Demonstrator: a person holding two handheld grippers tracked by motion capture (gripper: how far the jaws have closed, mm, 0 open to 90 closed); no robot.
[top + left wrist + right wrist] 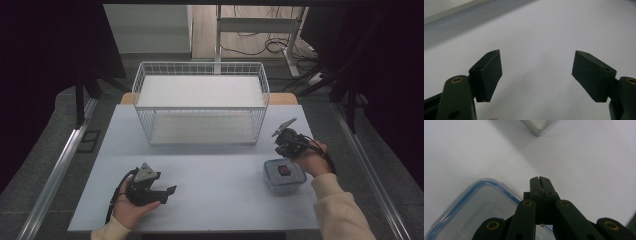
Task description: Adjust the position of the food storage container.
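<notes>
I see the clear plastic container (284, 175) with a blue-rimmed lid sitting at the near right of the white tabletop (210, 185), flat and closed. Something dark reddish shows through the lid; I can't tell what it is. No readable label, brand or writing on it.

My right tool (281, 146) hovers just beyond the container's far edge, jaws pressed together, nothing between them. In the right gripper view the closed tip (541, 182) sits over the tabletop with the container's corner (474, 202) just beside it at lower left.

My left tool (167, 192) rests at the near left, well apart from the container, jaws spread and empty (536, 75).

White wire basket (200, 102) stands at the far middle of the tabletop.
</notes>
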